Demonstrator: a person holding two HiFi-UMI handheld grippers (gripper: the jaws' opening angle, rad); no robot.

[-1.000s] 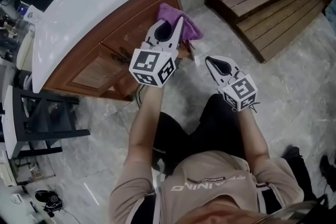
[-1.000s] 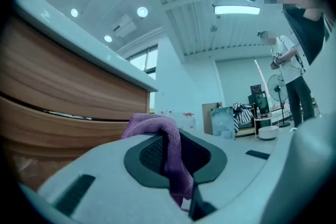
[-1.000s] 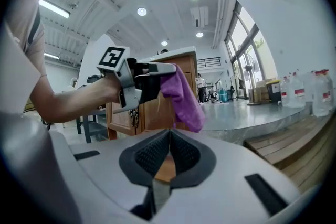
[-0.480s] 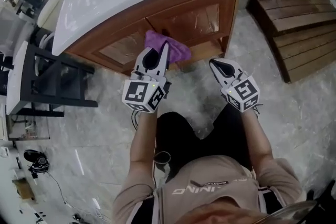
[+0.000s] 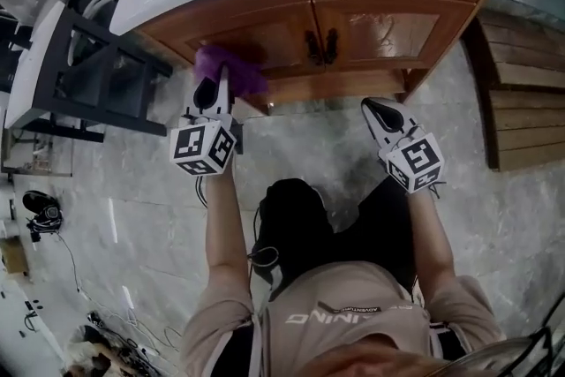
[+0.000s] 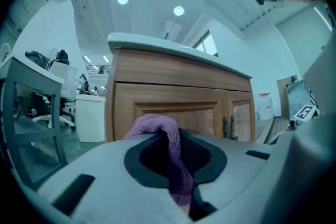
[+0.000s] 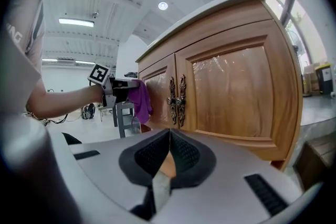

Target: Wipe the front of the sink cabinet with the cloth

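The wooden sink cabinet (image 5: 353,31) with two doors and a white top stands in front of me. My left gripper (image 5: 219,82) is shut on a purple cloth (image 5: 228,68) and holds it against the cabinet's left door. In the left gripper view the cloth (image 6: 167,144) bunches between the jaws, with the left door panel (image 6: 173,113) right behind it. My right gripper (image 5: 378,108) is shut with nothing in it and hangs a little in front of the right door (image 7: 233,92). The right gripper view shows the door handles (image 7: 176,99) and the cloth (image 7: 139,98) far left.
A dark metal frame table (image 5: 84,88) stands left of the cabinet. Wooden steps (image 5: 525,101) lie to its right. The floor is grey marble (image 5: 309,146). Cables and a small device (image 5: 40,212) lie at the far left. The person's legs are below the grippers.
The view has swung so the cabinet now sits square ahead. The left gripper with the cloth has moved left, from near the door handles onto the left door. The right gripper barely moved.
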